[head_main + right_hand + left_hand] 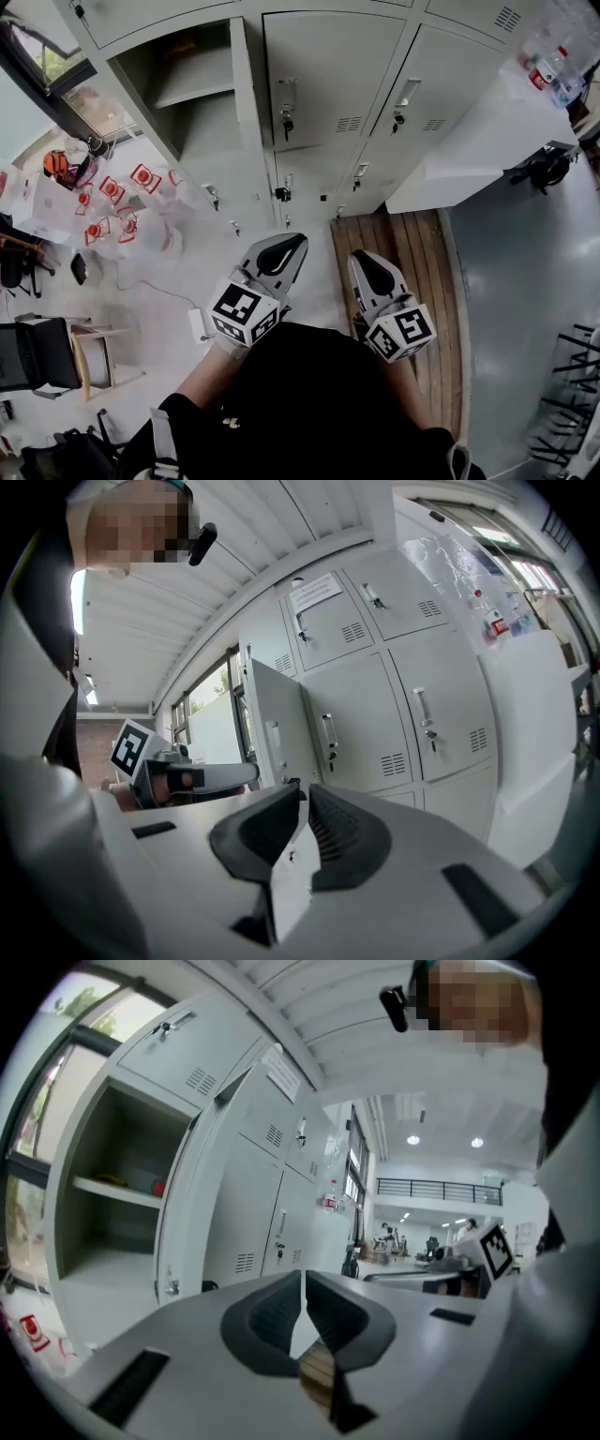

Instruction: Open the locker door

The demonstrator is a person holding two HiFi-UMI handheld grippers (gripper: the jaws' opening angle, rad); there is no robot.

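The grey locker bank (337, 84) fills the wall ahead, and its left door (246, 122) already stands swung wide off an open compartment, so the opening step looks done. The left gripper (292, 246) and right gripper (361, 260) hang well apart from it, fingers closed together on nothing. Any next move would call only for lowering them.

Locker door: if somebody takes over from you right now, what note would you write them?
Left tool: shut, empty, held near the body, away from the lockers.
Right tool: shut, empty, beside it.
Locker door: the one on the left is swung open, with its shelf showing. The neighbouring doors are closed.
Done: that door looks open.
Left: probably nothing, unless another door is wanted.
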